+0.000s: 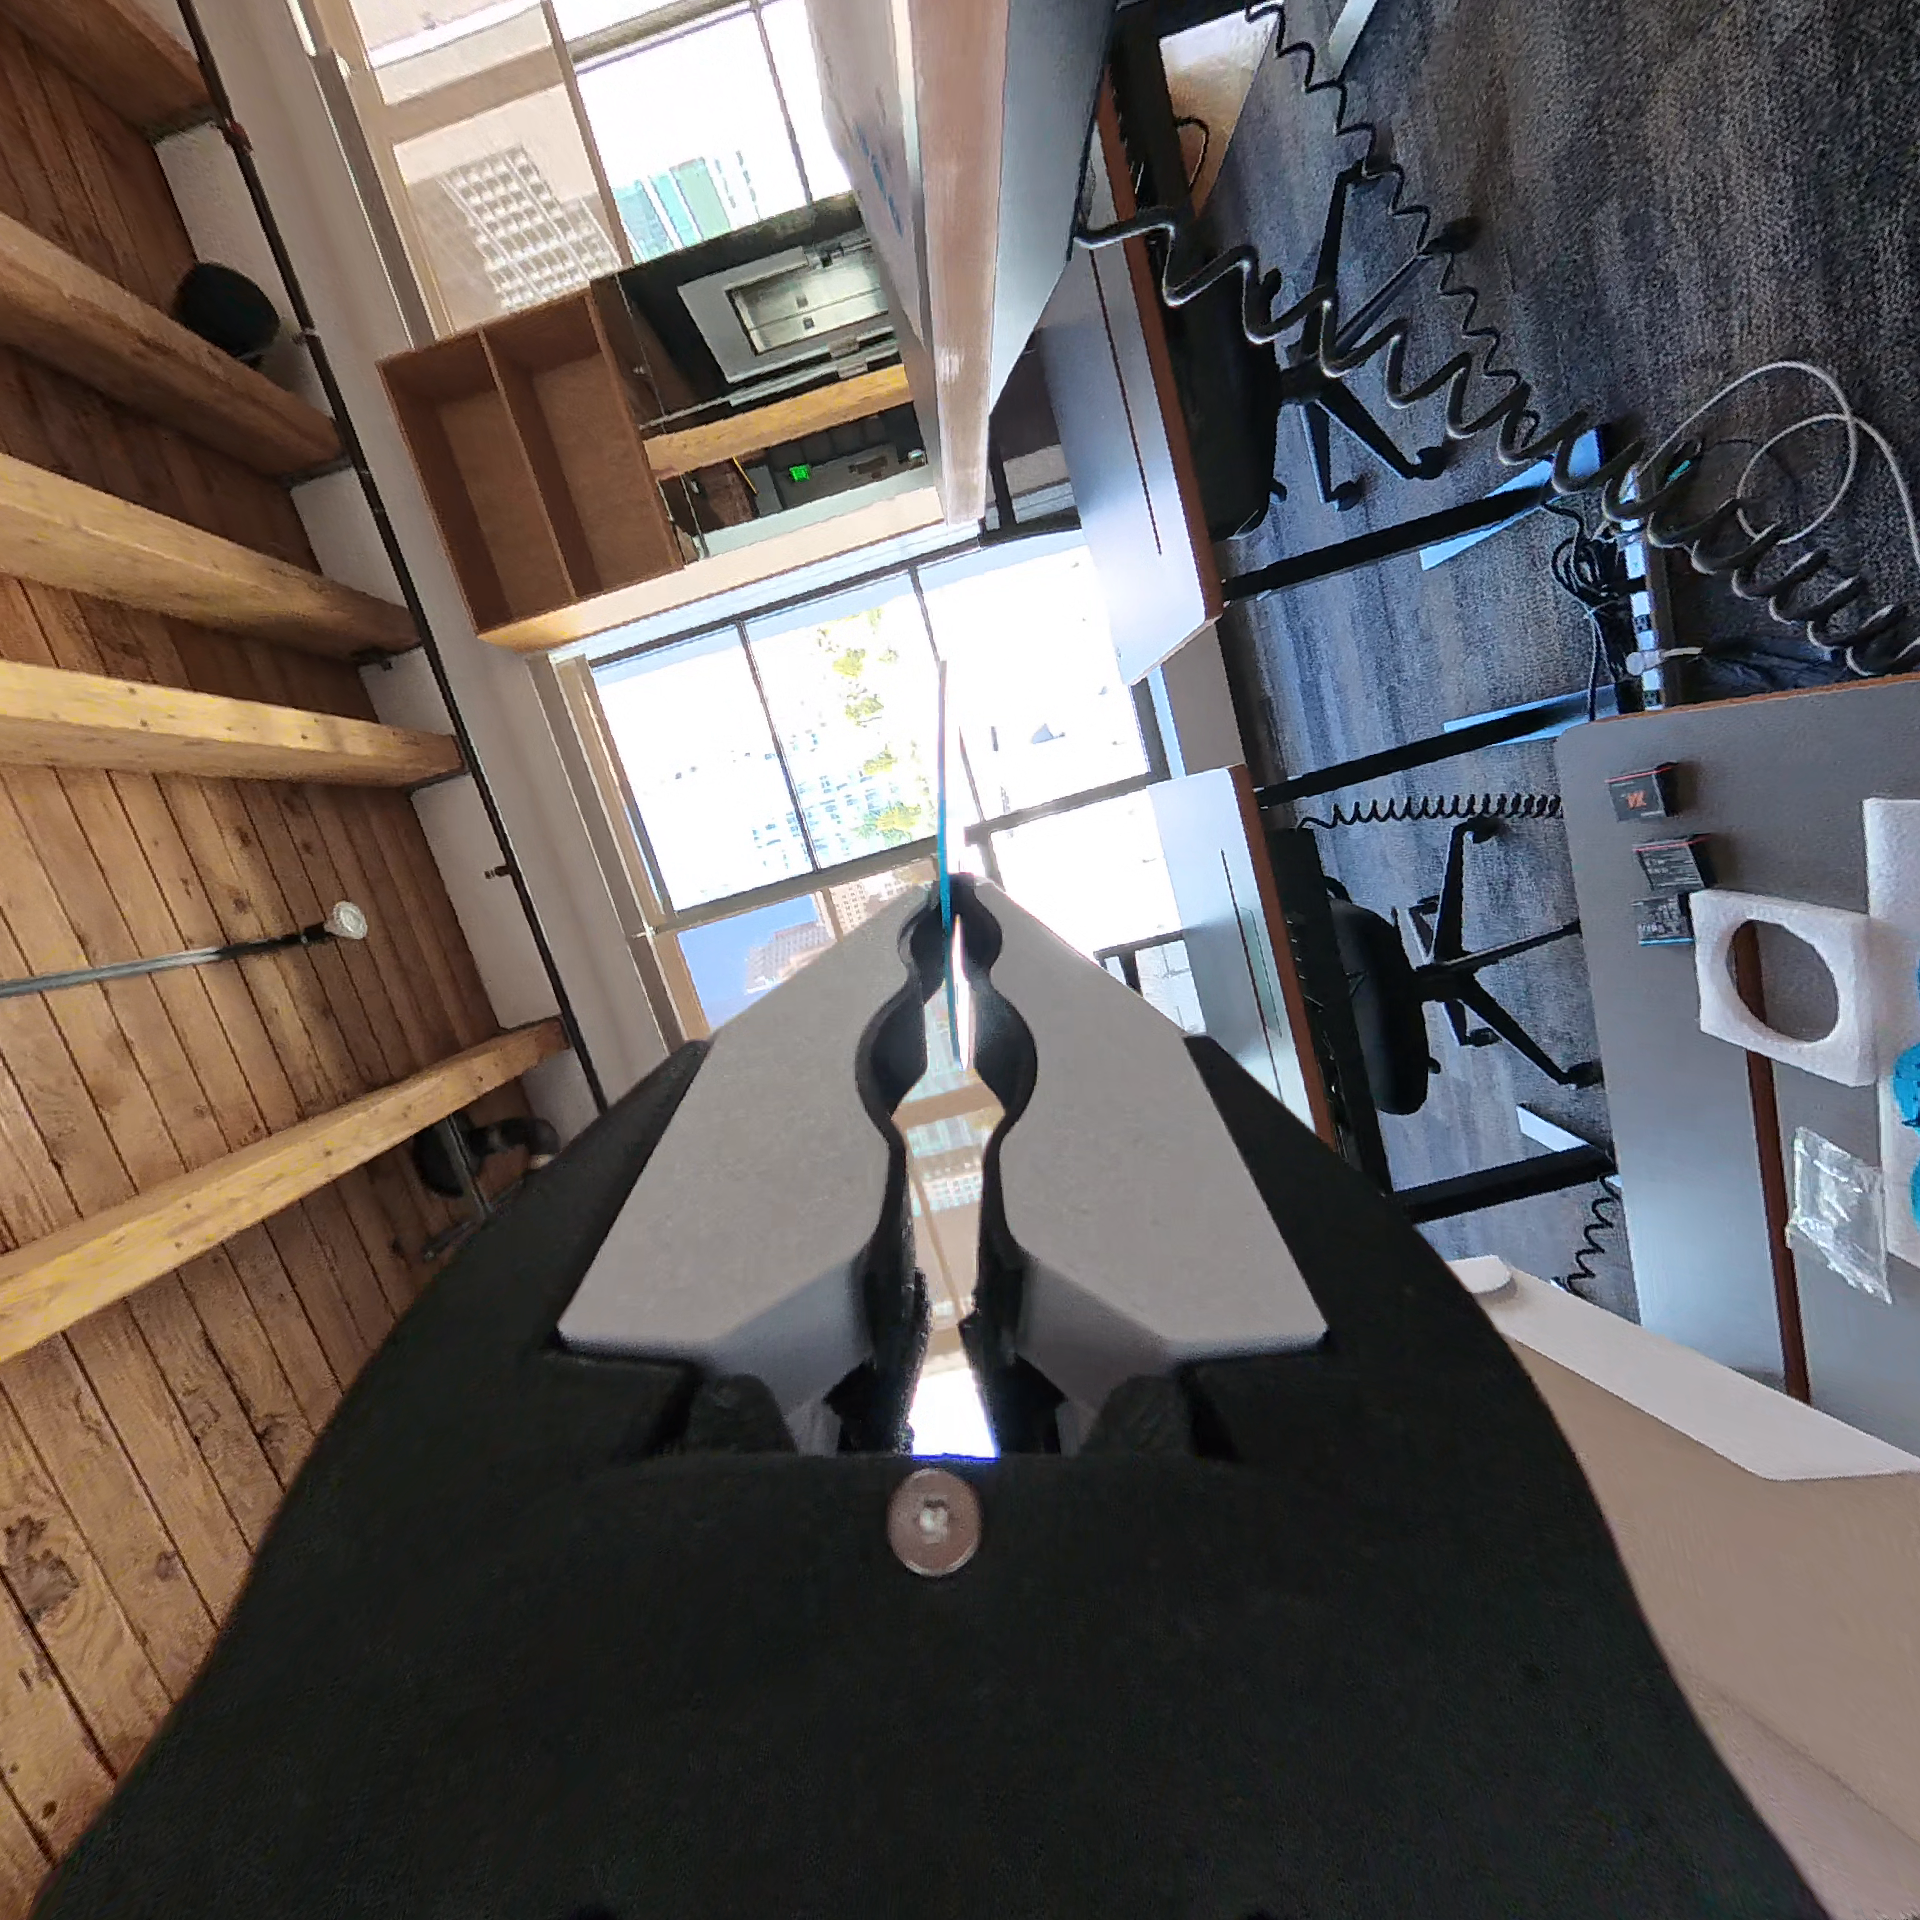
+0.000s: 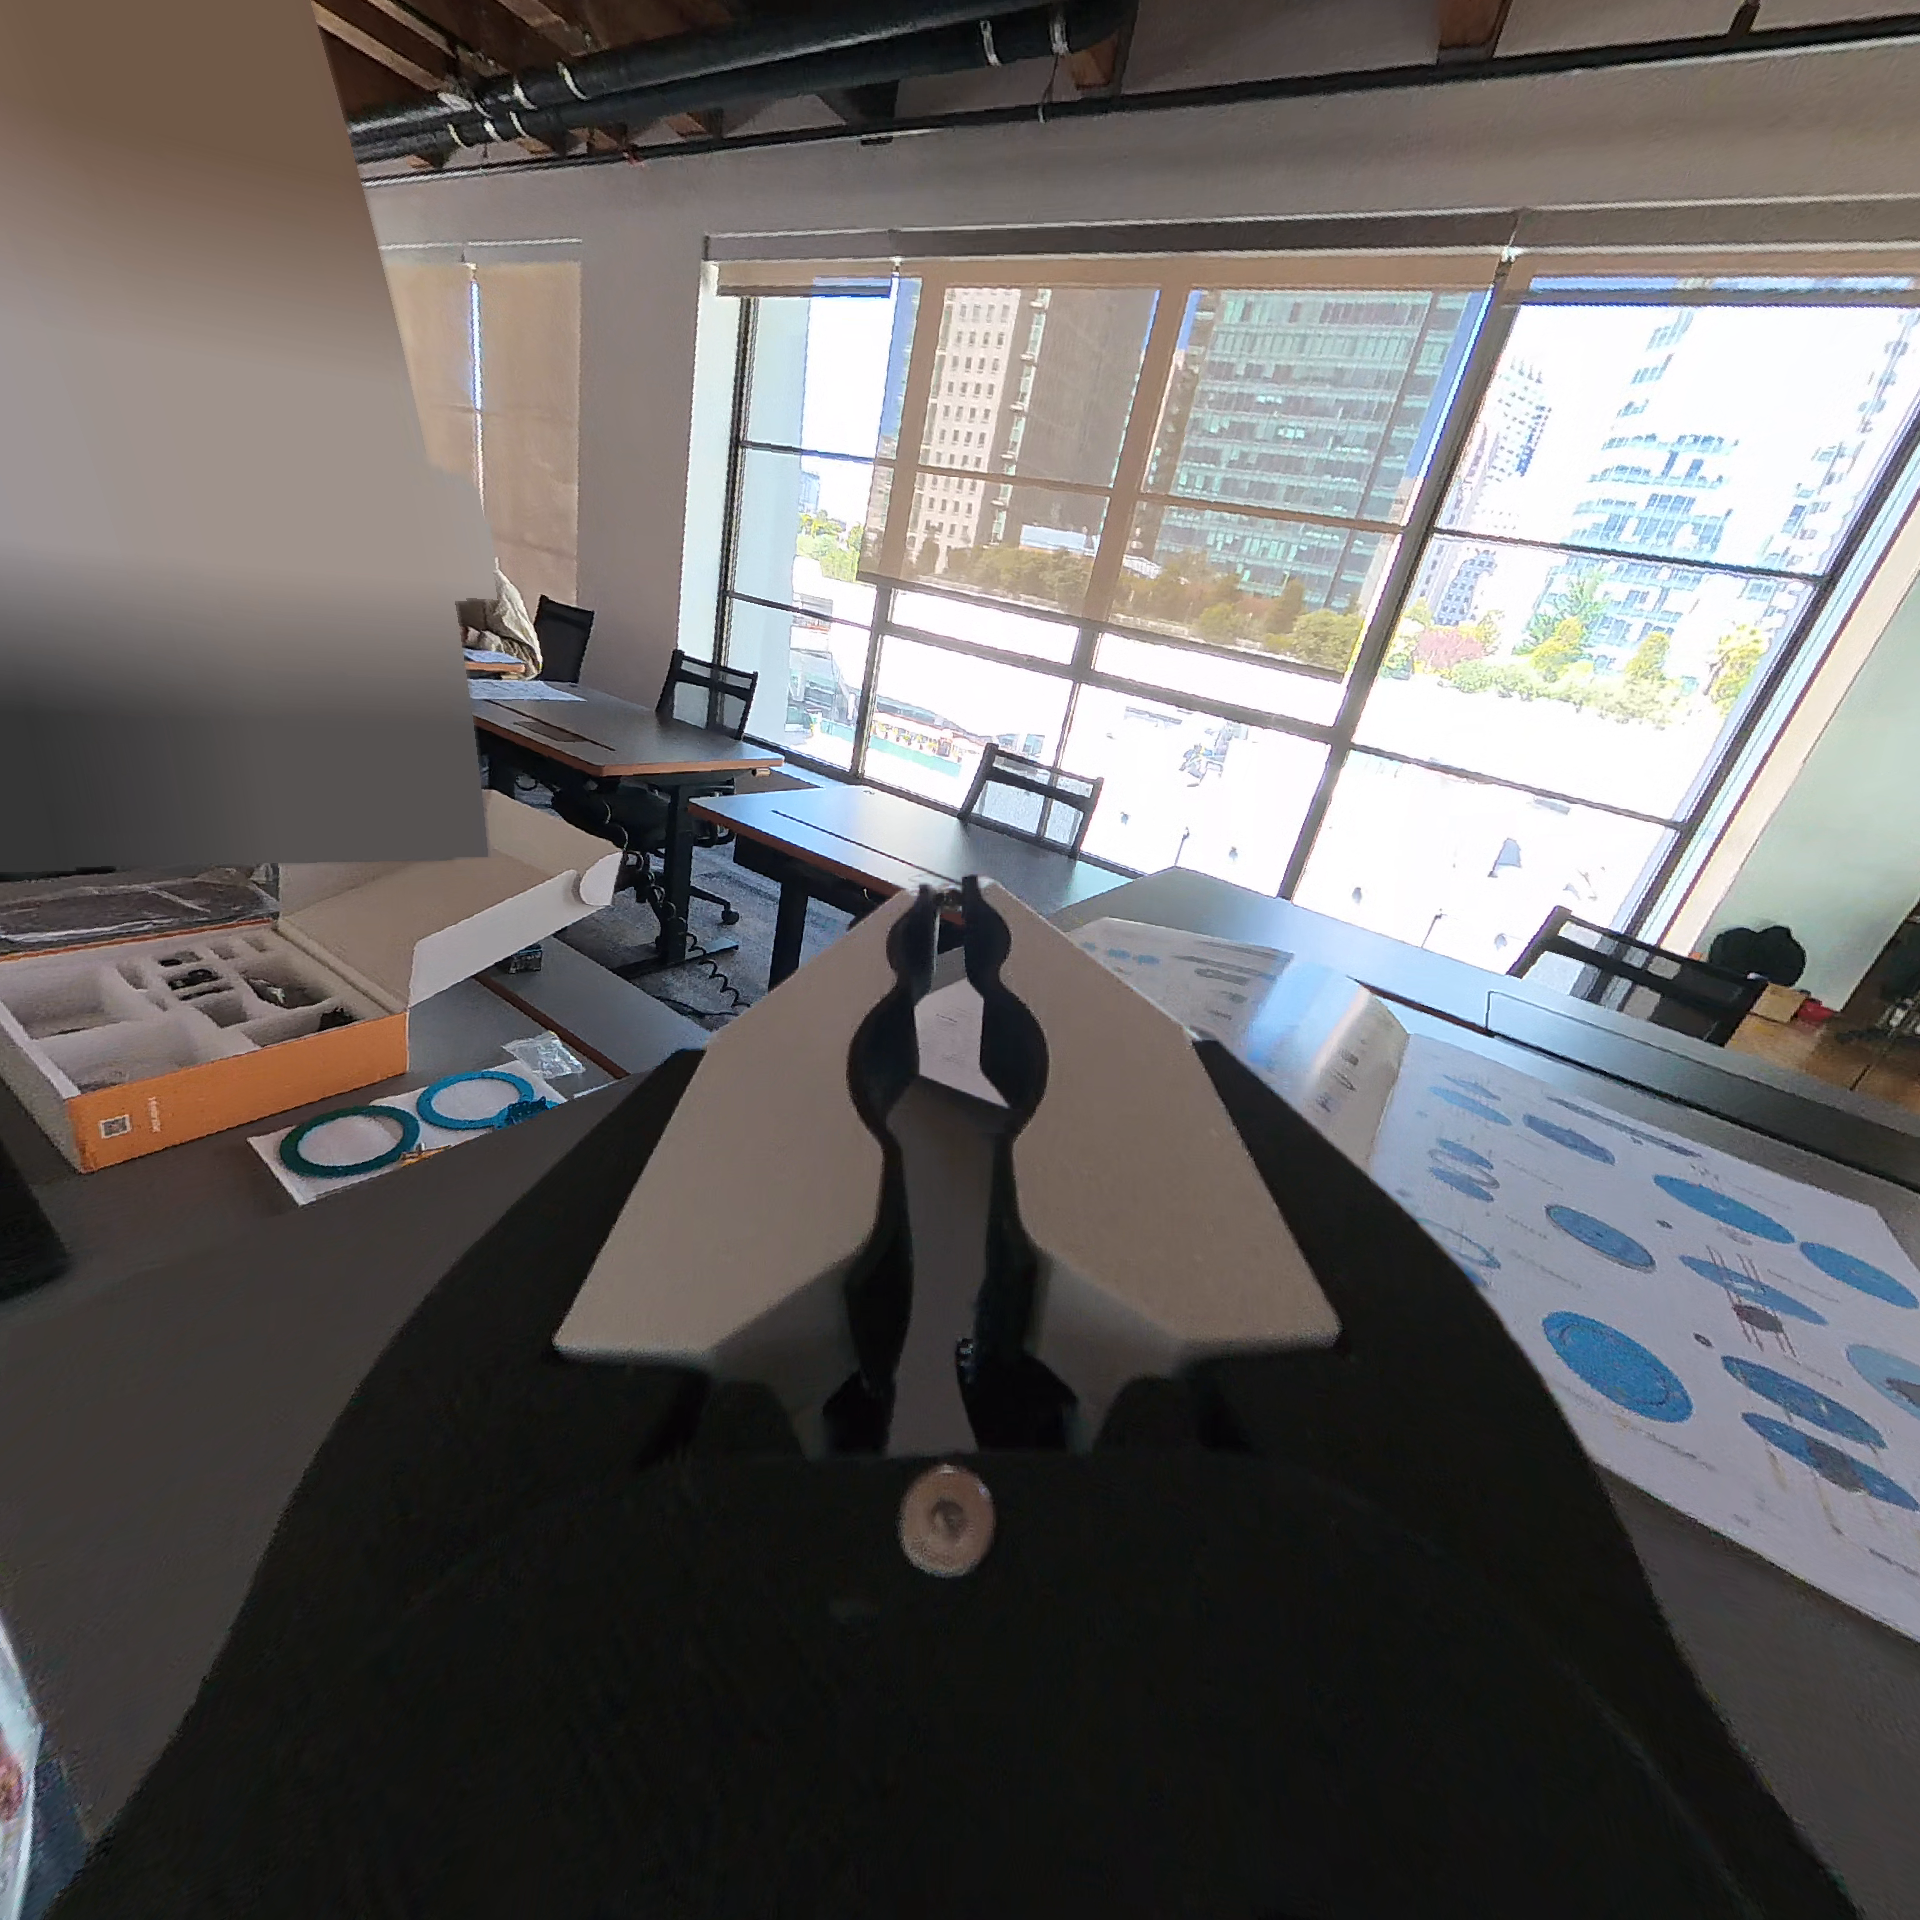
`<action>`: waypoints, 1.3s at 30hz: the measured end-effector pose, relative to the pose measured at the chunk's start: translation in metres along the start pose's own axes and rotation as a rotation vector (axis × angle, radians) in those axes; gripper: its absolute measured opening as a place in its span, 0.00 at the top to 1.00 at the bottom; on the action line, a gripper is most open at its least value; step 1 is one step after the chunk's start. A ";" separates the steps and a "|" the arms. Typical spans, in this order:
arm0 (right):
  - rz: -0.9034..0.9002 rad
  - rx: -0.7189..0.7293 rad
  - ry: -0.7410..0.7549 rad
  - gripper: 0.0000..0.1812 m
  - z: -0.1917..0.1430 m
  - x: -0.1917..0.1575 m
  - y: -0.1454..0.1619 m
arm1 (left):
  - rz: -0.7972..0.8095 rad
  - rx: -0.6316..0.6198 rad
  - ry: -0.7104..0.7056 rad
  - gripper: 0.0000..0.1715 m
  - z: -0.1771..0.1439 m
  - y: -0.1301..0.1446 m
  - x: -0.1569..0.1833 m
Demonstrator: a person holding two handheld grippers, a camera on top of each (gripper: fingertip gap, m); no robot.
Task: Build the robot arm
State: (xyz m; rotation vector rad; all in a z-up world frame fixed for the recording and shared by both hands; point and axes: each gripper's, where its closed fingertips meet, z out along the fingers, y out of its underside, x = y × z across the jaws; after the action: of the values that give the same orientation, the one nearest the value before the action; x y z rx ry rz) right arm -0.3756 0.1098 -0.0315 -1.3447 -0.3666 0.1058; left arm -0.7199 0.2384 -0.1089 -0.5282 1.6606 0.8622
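Note:
My left gripper [image 1: 951,899] is shut on a thin blue flat piece [image 1: 943,821], seen edge-on and sticking out past the fingertips. It is held up in the air, with the view rolled sideways towards the windows. My right gripper [image 2: 944,896] is empty, its fingertips only a narrow gap apart, raised above the grey table [image 2: 187,1299]. Two blue rings [image 2: 348,1138] lie on a white sheet to its left. A printed sheet with blue round pictures [image 2: 1662,1309] lies to its right.
An open orange box with a white foam insert [image 2: 197,1029] sits at the left of the table. The left wrist view shows a white foam block with a round hole [image 1: 1766,997], a clear plastic bag [image 1: 1839,1226], small black boxes [image 1: 1647,795] and a coiled cable [image 1: 1455,405]. Desks and chairs stand beyond. There is about 40 centimetres between the tips of the two grippers.

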 end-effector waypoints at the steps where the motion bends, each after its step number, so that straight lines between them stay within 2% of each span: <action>1: 0.016 -0.012 0.004 0.98 0.001 0.002 0.003 | 0.003 0.005 0.007 1.00 0.000 -0.001 0.002; 8: 0.107 -0.105 0.046 0.98 0.010 0.018 0.023 | -0.043 0.057 0.083 1.00 0.005 -0.002 0.034; 10: 0.102 -0.128 0.065 0.98 0.011 0.020 0.027 | -0.123 0.070 0.112 1.00 0.008 -0.002 0.049; 12: 0.085 -0.146 0.094 0.98 0.011 0.023 0.030 | -0.318 0.060 0.164 1.00 0.015 0.002 0.066; 14: 0.076 -0.153 0.107 0.98 0.011 0.025 0.031 | -0.745 -0.001 0.281 1.00 0.022 0.010 0.090; 17: 0.064 -0.180 0.129 0.98 0.012 0.028 0.035 | -1.722 -0.055 0.555 1.00 0.029 0.003 0.142; 18: 0.055 -0.195 0.133 0.98 0.012 0.027 0.037 | -2.053 -0.047 0.602 1.00 0.032 0.001 0.160; 20: 0.026 -0.220 0.134 0.98 0.014 0.025 0.041 | -2.604 -0.039 0.628 1.00 0.037 0.005 0.205; 22: -0.013 -0.251 0.124 0.98 0.017 0.020 0.044 | -3.045 0.009 0.592 1.00 0.039 0.012 0.249; 23: -0.034 -0.267 0.115 0.98 0.018 0.018 0.046 | -3.198 0.024 0.589 1.00 0.039 0.013 0.268; 24: -0.054 -0.282 0.109 0.98 0.020 0.015 0.048 | -3.287 0.035 0.596 1.00 0.037 0.012 0.282; 26: -0.083 -0.305 0.113 0.99 0.021 0.014 0.051 | -3.286 -0.010 0.644 1.00 0.031 0.008 0.300; 28: -0.096 -0.312 0.126 0.98 0.021 0.014 0.052 | -3.250 -0.015 0.647 1.00 0.026 0.017 0.303; 30: -0.092 -0.307 0.131 0.98 0.020 0.015 0.051 | -3.191 -0.034 0.550 1.00 0.020 0.044 0.311; 32: -0.083 -0.299 0.135 0.99 0.019 0.016 0.050 | -3.058 -0.167 0.418 1.00 0.010 0.085 0.336; 33: -0.077 -0.297 0.139 0.98 0.019 0.017 0.050 | -3.010 -0.195 0.346 1.00 0.005 0.107 0.344; 36: -0.071 -0.298 0.151 0.98 0.018 0.018 0.049 | -2.986 -0.109 0.229 1.00 -0.005 0.150 0.333; 39: -0.063 -0.295 0.145 0.98 0.018 0.018 0.049 | -2.951 -0.011 0.230 1.00 -0.003 0.155 0.294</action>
State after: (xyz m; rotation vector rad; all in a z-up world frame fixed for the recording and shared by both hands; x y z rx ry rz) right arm -0.3577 0.1428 -0.0719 -1.6200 -0.3091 -0.1021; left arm -0.9127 0.3625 -0.3499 -1.9371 -0.3009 -1.3954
